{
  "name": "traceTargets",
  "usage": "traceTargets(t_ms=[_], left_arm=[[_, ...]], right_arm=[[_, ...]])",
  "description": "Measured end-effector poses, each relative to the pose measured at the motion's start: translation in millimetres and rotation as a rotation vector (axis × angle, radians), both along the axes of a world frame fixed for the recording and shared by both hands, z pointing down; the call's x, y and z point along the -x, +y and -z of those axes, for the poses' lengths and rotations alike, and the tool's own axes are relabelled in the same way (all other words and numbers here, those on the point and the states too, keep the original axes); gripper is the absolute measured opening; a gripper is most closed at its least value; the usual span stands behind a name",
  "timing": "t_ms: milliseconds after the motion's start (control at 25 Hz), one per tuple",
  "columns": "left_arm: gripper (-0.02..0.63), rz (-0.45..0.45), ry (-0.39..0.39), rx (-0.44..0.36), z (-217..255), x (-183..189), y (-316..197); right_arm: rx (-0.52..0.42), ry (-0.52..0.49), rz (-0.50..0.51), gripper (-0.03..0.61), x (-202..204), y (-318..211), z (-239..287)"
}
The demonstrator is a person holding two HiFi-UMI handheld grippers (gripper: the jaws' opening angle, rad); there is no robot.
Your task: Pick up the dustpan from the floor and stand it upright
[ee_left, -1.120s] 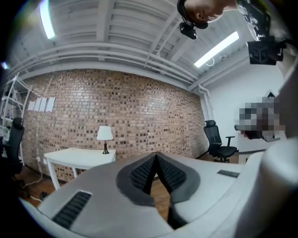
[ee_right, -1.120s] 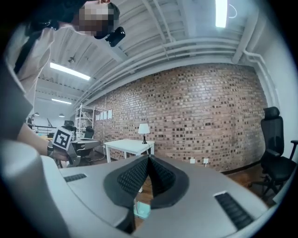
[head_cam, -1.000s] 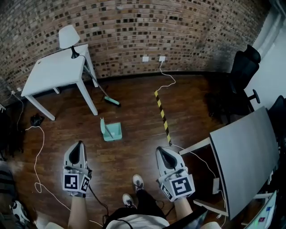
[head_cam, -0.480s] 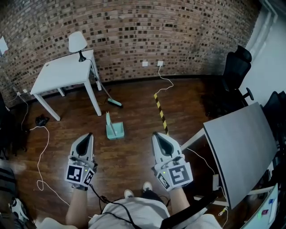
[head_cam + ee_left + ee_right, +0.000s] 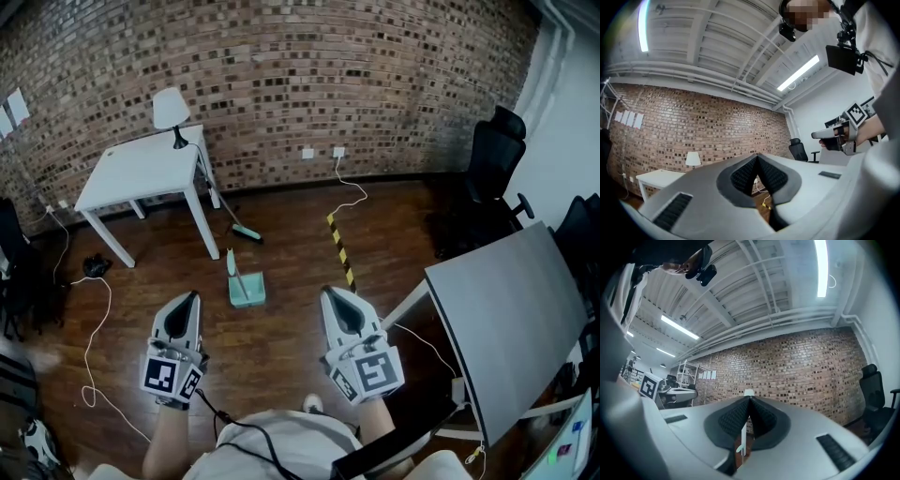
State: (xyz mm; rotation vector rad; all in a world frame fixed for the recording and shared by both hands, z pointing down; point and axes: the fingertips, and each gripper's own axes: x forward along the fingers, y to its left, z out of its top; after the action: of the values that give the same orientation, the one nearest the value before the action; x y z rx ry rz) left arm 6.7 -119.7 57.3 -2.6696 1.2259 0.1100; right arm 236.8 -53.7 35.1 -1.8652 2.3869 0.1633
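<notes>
You held your left gripper [image 5: 191, 298] and right gripper [image 5: 330, 294] side by side ahead of you, jaws closed, apparently tilted slightly upward.

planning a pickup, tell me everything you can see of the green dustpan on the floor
The mint-green, plastic-looking dustpan is a squarish open pan with a long thin pale handle pointing toward the white table. It rests on the dark wooden floor, apart from the green-headed broom behind it, left of the yellow-black striped tape. Whether the handle lies flat or stands is unclear. Only the floor touches it; the left gripper and right gripper are short of it.
</notes>
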Motion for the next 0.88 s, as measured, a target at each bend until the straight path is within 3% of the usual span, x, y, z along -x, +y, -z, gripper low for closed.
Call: traceTargets(t_ms=[160, 360, 560, 680, 880], left_arm=[[-0.003, 0.011, -0.03, -0.006, -6, 4, 6], [-0.003, -0.049, -0.029, 0.023, -15, 22, 29], [-0.005, -0.109, -0.117, -0.005, -22, 31, 41], [-0.005, -0.132, -0.12, 0.0, -23, 26, 64], [-0.005, -0.13, -0.086, -0.022, -19, 19, 109]], right_arm=[[-0.029, 0.007, 0.022, -0.02, 8, -4, 8], [0.001, -0.06, 0.053, -0.018, 38, 7, -2], [0.011, 0.033, 0.118, -0.018, 64, 23, 4], [0.032, 0.029, 0.119, -0.02, 57, 40, 2], [0.049, -0.016, 0.037, -0.02, 27, 84, -3]])
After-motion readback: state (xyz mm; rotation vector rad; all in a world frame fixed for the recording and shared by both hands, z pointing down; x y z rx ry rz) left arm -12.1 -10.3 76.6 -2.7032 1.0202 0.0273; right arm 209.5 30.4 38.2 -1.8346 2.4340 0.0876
